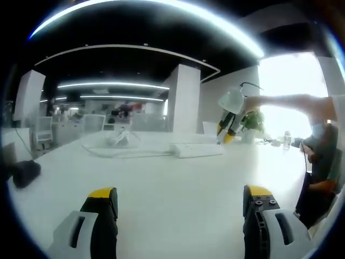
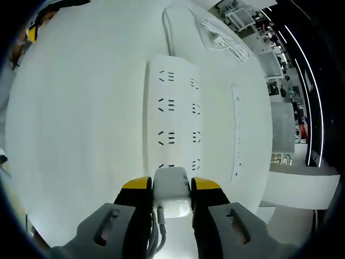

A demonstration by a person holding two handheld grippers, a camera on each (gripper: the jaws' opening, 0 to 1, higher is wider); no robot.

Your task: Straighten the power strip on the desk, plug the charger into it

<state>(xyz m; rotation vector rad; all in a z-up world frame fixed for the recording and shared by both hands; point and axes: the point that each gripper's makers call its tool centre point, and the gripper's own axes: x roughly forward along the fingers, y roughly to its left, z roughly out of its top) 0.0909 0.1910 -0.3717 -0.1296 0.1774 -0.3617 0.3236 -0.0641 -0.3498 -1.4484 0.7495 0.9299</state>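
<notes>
Right gripper (image 2: 171, 189) is pinched on the charger (image 2: 171, 195) right over the strip's (image 2: 173, 116) near end, lots of bare desk (image 2: 81, 124) to its left, while the left gripper (image 1: 180, 202) hangs wide open with nothing in it (strip (image 1: 197, 149) well ahead).

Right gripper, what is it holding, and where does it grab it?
The right gripper holds the white charger, its fingers squeezing both sides, above the power strip.
</notes>
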